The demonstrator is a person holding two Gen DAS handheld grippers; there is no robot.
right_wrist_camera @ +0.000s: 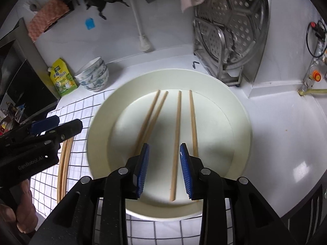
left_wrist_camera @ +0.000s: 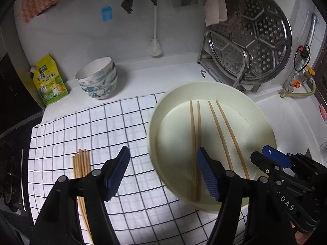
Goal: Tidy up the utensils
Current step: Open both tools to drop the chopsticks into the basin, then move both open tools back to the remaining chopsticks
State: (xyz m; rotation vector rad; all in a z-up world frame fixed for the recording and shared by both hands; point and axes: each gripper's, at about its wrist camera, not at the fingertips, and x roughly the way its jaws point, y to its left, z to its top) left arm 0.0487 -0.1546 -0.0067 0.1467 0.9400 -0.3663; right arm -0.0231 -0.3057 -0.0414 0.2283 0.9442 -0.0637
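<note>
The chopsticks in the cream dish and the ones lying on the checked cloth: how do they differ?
The chopsticks in the dish number four, spread out in two loose pairs; the chopsticks on the cloth lie bunched tightly together in one bundle. The dish ones rest inside the cream dish; the others lie flat on the checked cloth beside it. The dish ones show in full; the bundle is partly hidden behind a gripper. Both look like plain, light wooden sticks.

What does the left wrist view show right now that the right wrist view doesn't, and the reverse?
Only the left wrist view shows the tip ends of the chopstick bundle on the checked cloth and the open left gripper head-on. Only the right wrist view shows the open right gripper above one plated chopstick, and a hand. Both show the cream plate with four chopsticks, stacked bowls and steamer tray.
</note>
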